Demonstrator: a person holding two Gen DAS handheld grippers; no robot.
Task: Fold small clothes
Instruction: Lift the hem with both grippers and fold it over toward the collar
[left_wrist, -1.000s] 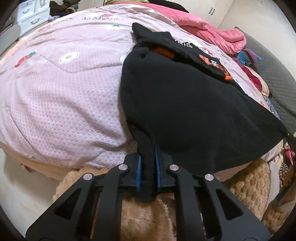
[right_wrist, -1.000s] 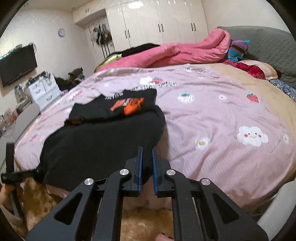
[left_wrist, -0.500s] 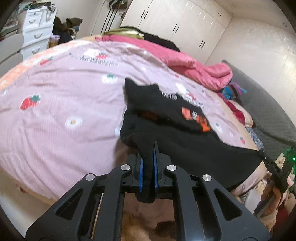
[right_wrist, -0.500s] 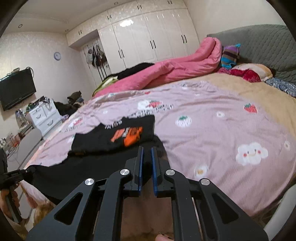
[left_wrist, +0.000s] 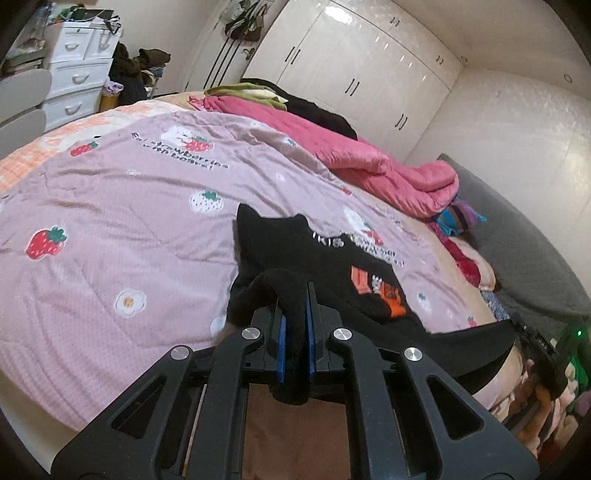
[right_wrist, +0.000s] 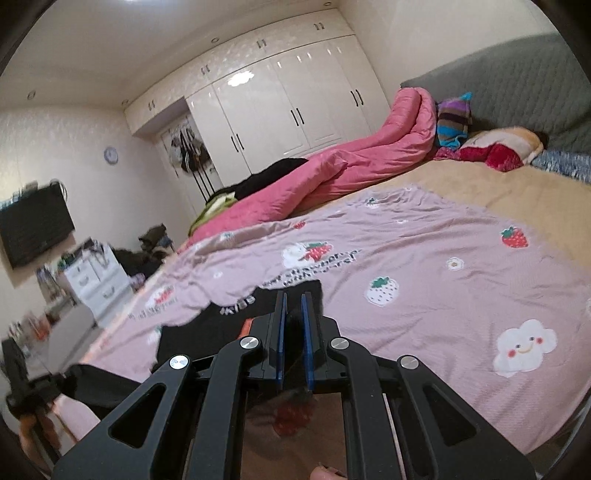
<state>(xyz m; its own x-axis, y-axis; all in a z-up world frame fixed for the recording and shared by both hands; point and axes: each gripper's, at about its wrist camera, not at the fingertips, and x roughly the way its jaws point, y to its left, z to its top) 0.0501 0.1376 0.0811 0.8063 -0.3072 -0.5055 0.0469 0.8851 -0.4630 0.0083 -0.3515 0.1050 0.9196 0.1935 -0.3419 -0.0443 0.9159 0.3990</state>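
Pinching the black T-shirt (left_wrist: 325, 266) hem, left gripper (left_wrist: 294, 332) and right gripper (right_wrist: 293, 332) both clamp it above the strawberry quilt (left_wrist: 110, 206).

Strawberry-print quilt (left_wrist: 110, 206) on bed, pink duvet (right_wrist: 332, 173) beyond, white wardrobe (right_wrist: 288, 110), wall television (right_wrist: 35, 225)

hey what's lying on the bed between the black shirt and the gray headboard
In the right wrist view, past the black shirt comes pink strawberry quilt, then tan sheet and pillows before the gray headboard.
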